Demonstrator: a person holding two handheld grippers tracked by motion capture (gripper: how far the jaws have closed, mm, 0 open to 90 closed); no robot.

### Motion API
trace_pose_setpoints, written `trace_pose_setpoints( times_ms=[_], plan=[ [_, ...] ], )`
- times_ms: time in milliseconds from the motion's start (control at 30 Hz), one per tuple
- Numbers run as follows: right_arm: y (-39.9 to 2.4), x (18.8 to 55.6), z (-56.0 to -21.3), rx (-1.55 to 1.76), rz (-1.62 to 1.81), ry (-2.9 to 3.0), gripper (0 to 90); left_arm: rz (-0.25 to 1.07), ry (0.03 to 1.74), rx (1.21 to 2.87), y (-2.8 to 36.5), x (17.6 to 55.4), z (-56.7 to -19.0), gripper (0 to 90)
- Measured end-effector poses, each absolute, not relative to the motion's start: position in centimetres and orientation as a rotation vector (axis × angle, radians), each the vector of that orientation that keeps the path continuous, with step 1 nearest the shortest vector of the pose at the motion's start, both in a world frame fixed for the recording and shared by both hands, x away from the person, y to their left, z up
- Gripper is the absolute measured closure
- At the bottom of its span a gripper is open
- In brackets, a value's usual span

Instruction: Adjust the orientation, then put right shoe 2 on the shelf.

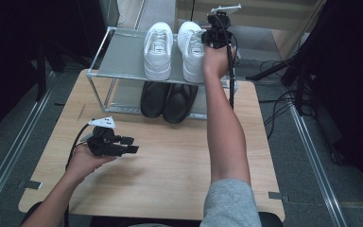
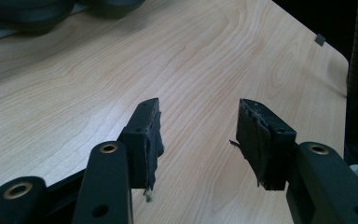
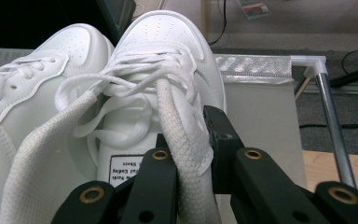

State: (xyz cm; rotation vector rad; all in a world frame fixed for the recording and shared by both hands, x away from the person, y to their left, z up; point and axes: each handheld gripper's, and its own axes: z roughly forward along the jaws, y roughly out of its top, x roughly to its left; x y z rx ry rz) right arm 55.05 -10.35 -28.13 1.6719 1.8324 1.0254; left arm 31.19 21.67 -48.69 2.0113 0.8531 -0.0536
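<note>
The right white sneaker point(image 1: 192, 49) is located on the top shelf of a metal shoe rack point(image 1: 123, 59) that stands at the far edge of the bench point(image 1: 170, 161). Its long axis runs from the near side to the far side of the bench, with the toe pointed away from the person and the heel toward the shelf's front edge. A second white sneaker point(image 1: 158, 49) is set just beside it on the left, parallel and pointed the same way. On the lower shelf, directly beneath, a pair of black shoes point(image 1: 168, 100) is stowed, its near ends projecting toward the person.

The right tongs point(image 3: 191, 154) are applied to the right sneaker's collar at the lace area: the padded side wall of the shoe is clamped between the two jaws (one jaw inside the opening, the other against the outer side). The loose laces point(image 3: 121, 84) are draped across the opening just ahead of the jaws. In the high view, the right tongs point(image 1: 216, 34) are seen at the sneaker's right side, with the forearm extended over the bench.

The left tongs point(image 2: 198, 135) are held low over bare bench surface, well apart from the rack, with the jaws parted and nothing between them. In the high view, the left tongs point(image 1: 127, 144) are pointed to the right.
</note>
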Motion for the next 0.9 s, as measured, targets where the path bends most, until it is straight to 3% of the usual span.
trace_pose_setpoints(
  times_ms=[533,900],
  plan=[
    [-7.4,55.4,-28.6,1.699,0.974,1.815,79.7,-0.053,0.85,2.019,21.5,31.1,-48.8,50.0],
    [-7.3,55.1,-28.8,1.72,1.004,1.832,71.1,-0.058,0.85,2.024,21.5,31.2,-48.8,50.0]
  ],
)
